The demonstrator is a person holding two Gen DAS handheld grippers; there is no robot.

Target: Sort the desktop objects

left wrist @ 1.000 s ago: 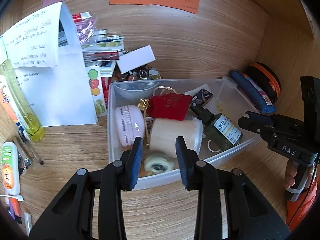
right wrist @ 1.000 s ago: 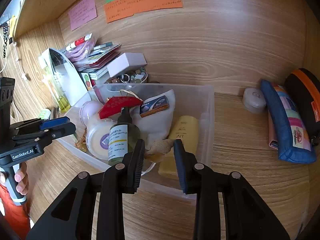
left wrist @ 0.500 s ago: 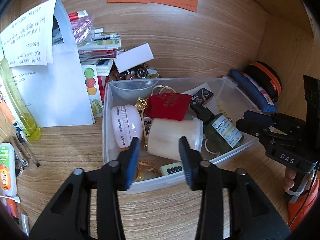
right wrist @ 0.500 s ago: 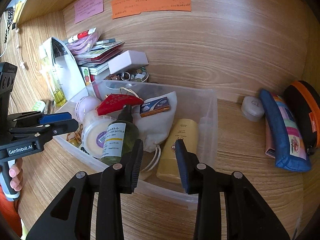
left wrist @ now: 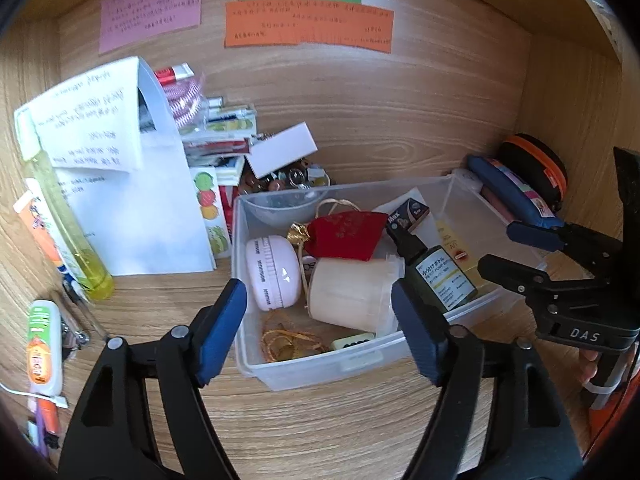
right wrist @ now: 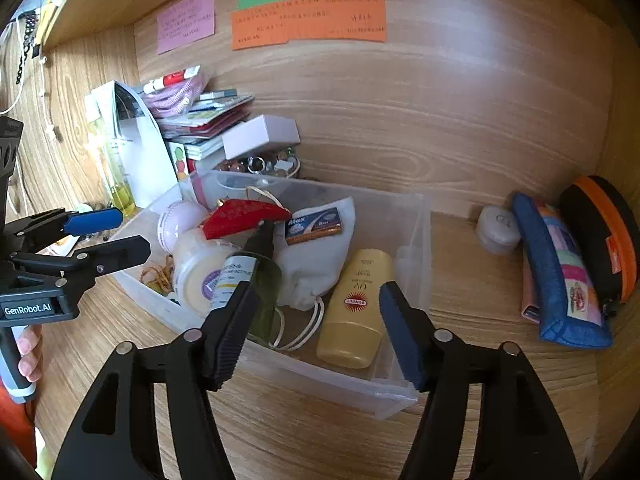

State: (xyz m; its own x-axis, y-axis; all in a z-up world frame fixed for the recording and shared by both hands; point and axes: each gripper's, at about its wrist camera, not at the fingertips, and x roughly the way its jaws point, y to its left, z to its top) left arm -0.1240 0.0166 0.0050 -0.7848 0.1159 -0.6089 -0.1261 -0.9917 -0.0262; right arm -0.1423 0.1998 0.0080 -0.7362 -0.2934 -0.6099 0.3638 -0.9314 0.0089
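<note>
A clear plastic bin (left wrist: 320, 364) (right wrist: 412, 236) sits on the wooden desk. It holds a pink round case (left wrist: 272, 272), a red pouch (left wrist: 344, 234), a cream jar (left wrist: 348, 294), a dark green spray bottle (left wrist: 440, 276) (right wrist: 248, 276), a yellow sunscreen tube (right wrist: 358, 308), a white drawstring bag (right wrist: 316, 264) and a small blue box (right wrist: 314, 226). My left gripper (left wrist: 318, 328) is open and empty just in front of the bin's near wall. My right gripper (right wrist: 314, 332) is open and empty above the bin's near right corner.
A white folded paper (left wrist: 120, 184) and a stack of booklets (left wrist: 224, 136) stand at the back left. A yellow-green bottle (left wrist: 68, 224) and a correction tape (left wrist: 44, 348) lie left. A blue pencil case (right wrist: 560, 276), an orange-black case (right wrist: 604, 232) and a grey pot (right wrist: 498, 230) lie right.
Both grippers have opened wide and pulled back from the bin. A small pale roll seen between the left fingers a second ago no longer shows there.
</note>
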